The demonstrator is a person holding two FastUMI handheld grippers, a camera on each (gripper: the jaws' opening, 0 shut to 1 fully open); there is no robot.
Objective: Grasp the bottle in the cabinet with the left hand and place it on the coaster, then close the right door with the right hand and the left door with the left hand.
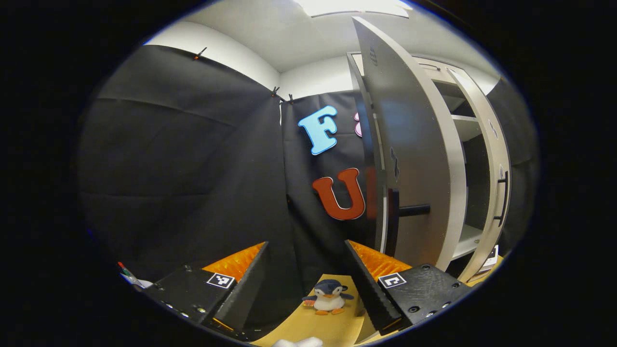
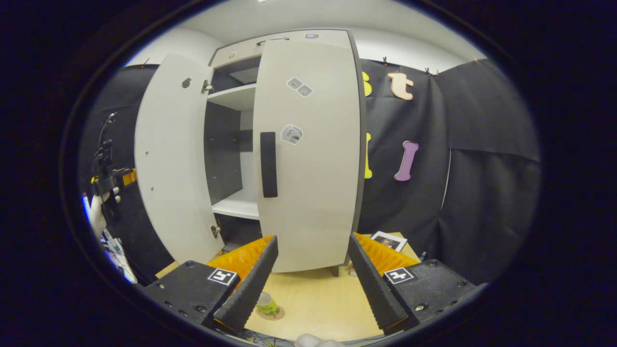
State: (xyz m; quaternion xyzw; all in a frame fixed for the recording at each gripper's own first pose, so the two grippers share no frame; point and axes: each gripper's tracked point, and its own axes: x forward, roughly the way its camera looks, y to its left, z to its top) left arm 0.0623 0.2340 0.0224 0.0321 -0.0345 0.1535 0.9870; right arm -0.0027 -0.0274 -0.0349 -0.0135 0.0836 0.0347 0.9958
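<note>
Cabinet [image 2: 308, 144] on pale wooden table [image 2: 318, 299], black cloth walls behind.

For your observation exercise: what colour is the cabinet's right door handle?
Black, on the pale door's handle; right gripper view shows it best.

White cabinet doors [image 2: 308, 159] with black handles [image 2: 268, 165], tan tabletop [image 2: 318, 301], and a navy-and-white penguin [image 1: 328, 298].

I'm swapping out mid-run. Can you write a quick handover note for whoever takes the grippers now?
Left gripper: open, empty, near the left door.
Right gripper: open, empty, facing the right door.
Bottle stands on the coaster on the table: placing done.
Right door looks shut or nearly so.
Left door stands wide open.
Left: close the left door with the left gripper; check the right door is flush.
</note>
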